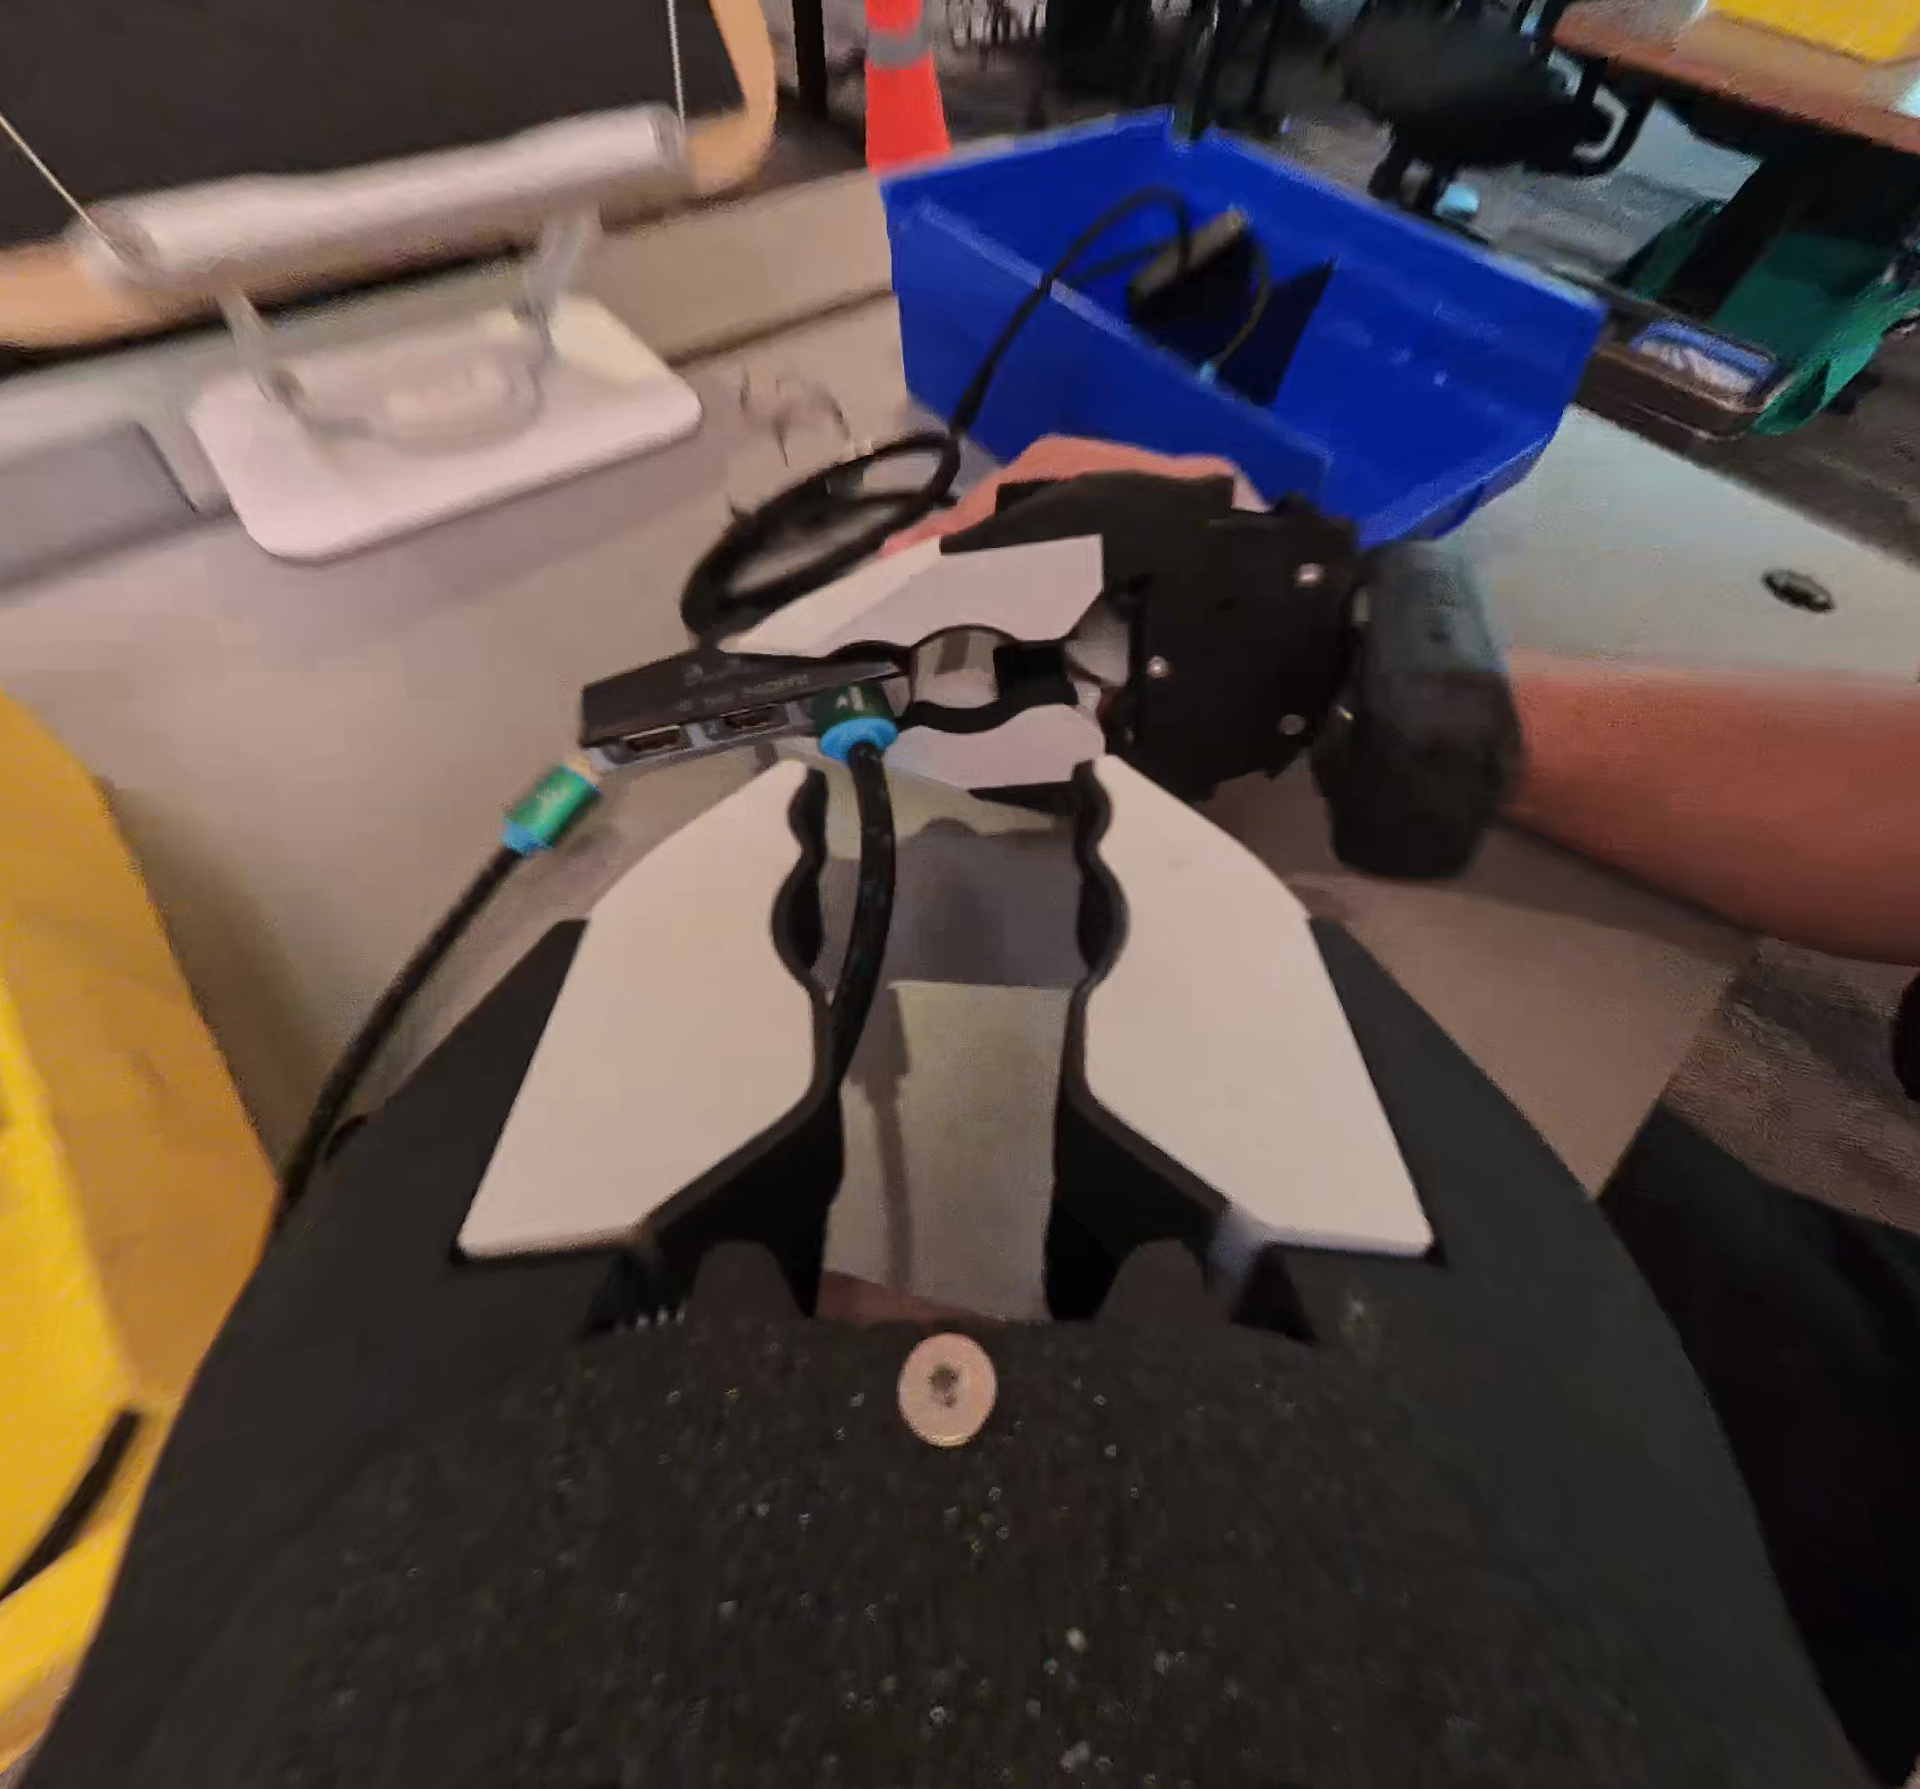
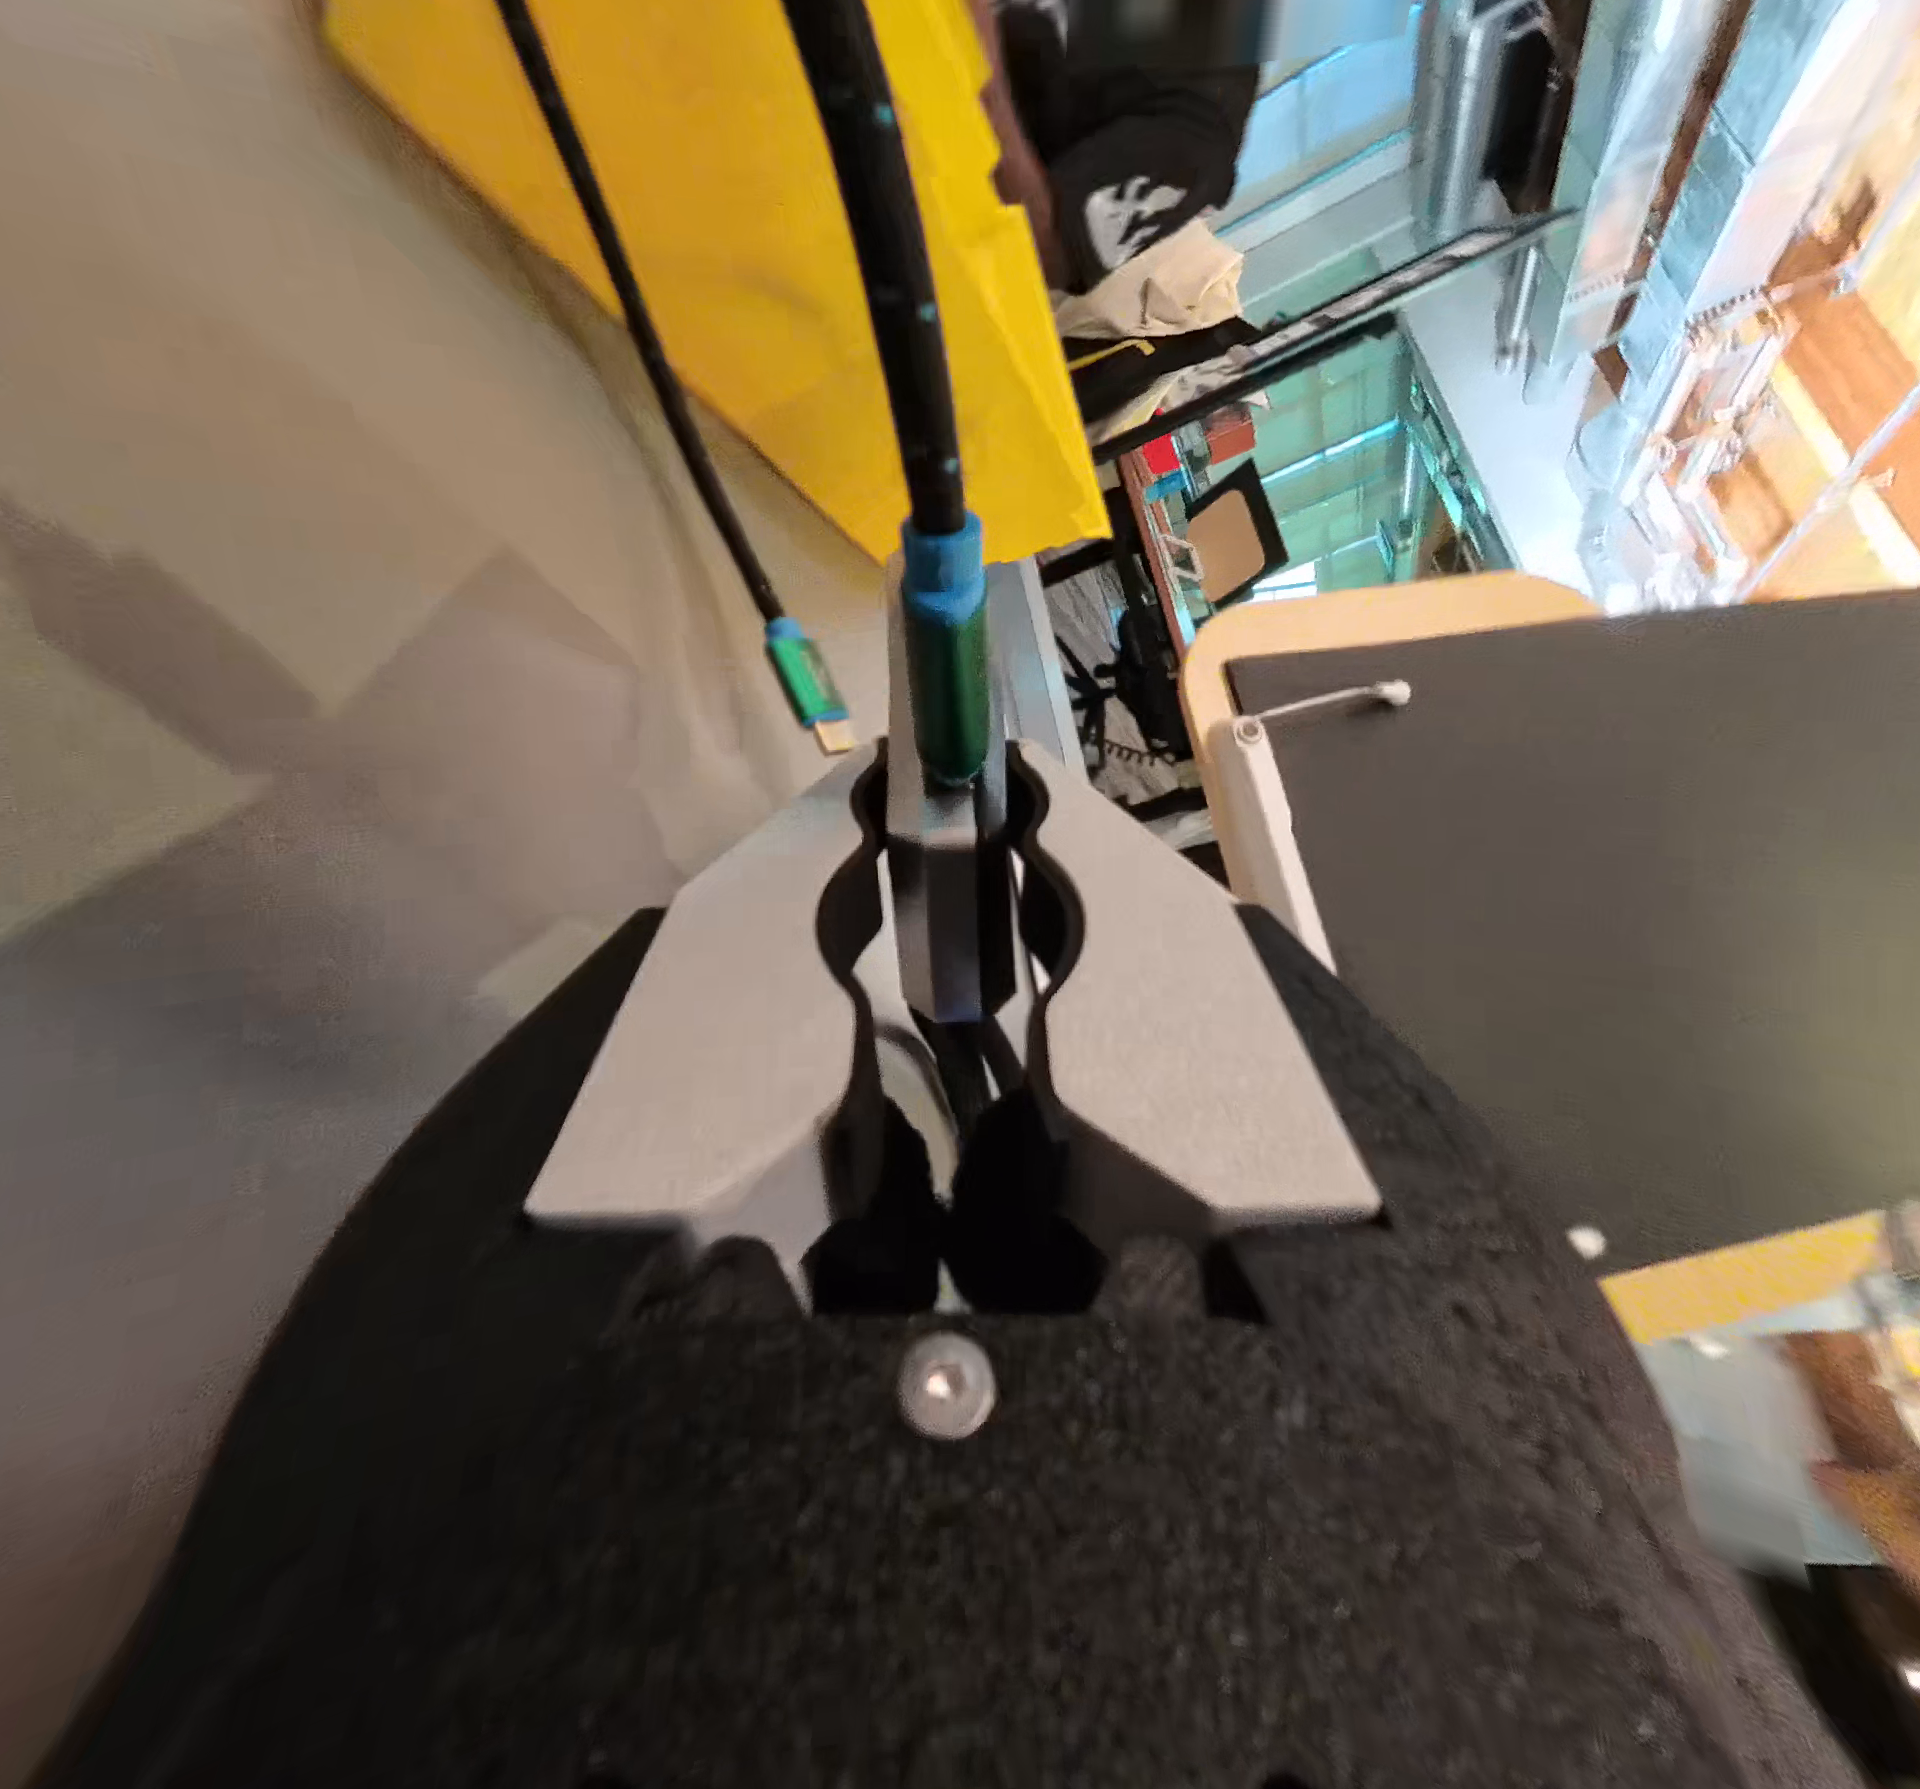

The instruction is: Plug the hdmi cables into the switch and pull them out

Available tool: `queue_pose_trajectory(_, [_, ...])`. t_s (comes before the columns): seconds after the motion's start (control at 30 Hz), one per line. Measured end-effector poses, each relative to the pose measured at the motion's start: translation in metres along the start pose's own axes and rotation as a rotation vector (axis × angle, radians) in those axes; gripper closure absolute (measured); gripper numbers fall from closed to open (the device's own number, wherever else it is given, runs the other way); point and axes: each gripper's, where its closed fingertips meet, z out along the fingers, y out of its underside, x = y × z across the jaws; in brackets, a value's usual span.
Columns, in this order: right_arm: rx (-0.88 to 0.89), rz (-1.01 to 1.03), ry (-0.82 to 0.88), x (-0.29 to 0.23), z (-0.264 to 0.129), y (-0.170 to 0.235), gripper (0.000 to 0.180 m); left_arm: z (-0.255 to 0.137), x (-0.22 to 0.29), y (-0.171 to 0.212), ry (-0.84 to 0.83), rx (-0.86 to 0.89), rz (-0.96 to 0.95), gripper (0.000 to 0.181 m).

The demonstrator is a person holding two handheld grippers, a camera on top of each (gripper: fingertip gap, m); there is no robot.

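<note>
In the left wrist view the black HDMI switch (image 1: 717, 695) is held off the grey table at one end by my right gripper (image 1: 920, 695), which is shut on it. One green plug with a blue collar (image 1: 852, 716) sits in the switch's end port, and its black cable (image 1: 873, 866) runs back between my left gripper's open fingers (image 1: 945, 789), close to the left one. A second green plug (image 1: 551, 804) lies loose on the table beside the switch. In the right wrist view the right gripper (image 2: 951, 783) clamps the switch (image 2: 935, 918), with the inserted plug (image 2: 940, 690) ahead and the loose plug (image 2: 810, 690) to its left.
A blue bin (image 1: 1351, 368) holding a cable stands behind the right gripper. Coiled black cable (image 1: 821, 534) lies beside the switch. A yellow object (image 1: 83, 1064) is at the left and also shows in the right wrist view (image 2: 727, 129). A white stand (image 1: 436, 430) sits at back left. A bare forearm (image 1: 1704, 804) comes in from the right. Left tips to right tips: about 11 centimeters.
</note>
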Motion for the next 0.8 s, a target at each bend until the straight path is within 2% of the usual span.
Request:
queue_pose_trajectory(0.13, [0.087,0.299,0.055,0.032,-0.008,0.002,0.159,-0.065,0.005,-0.039,-0.055,0.156,0.080,0.133])
queue_pose_trajectory(0.2, [0.144,0.412,0.084,0.047,-0.014,0.002,0.159,-0.087,0.011,-0.040,-0.016,0.204,0.079,0.139])
queue_pose_trajectory(0.37, [0.442,0.637,0.050,0.079,-0.044,-0.027,0.159,-0.084,0.005,0.020,0.081,0.099,-0.025,0.142])
queue_pose_trajectory(0.5, [0.620,0.767,-0.133,0.082,-0.061,-0.052,0.159,-0.063,-0.007,0.053,0.118,0.033,-0.029,0.142])
queue_pose_trajectory(0.63, [0.524,0.625,-0.246,0.043,-0.064,-0.057,0.159,-0.059,-0.015,0.069,0.098,-0.031,0.005,0.142])
queue_pose_trajectory(0.73, [0.414,0.473,-0.375,-0.011,-0.076,-0.061,0.159,-0.075,-0.018,0.082,0.084,-0.048,0.007,0.143])
queue_pose_trajectory(0.8, [0.362,0.384,-0.392,-0.038,-0.085,-0.060,0.158,-0.090,-0.025,0.097,0.057,-0.058,-0.012,0.144])
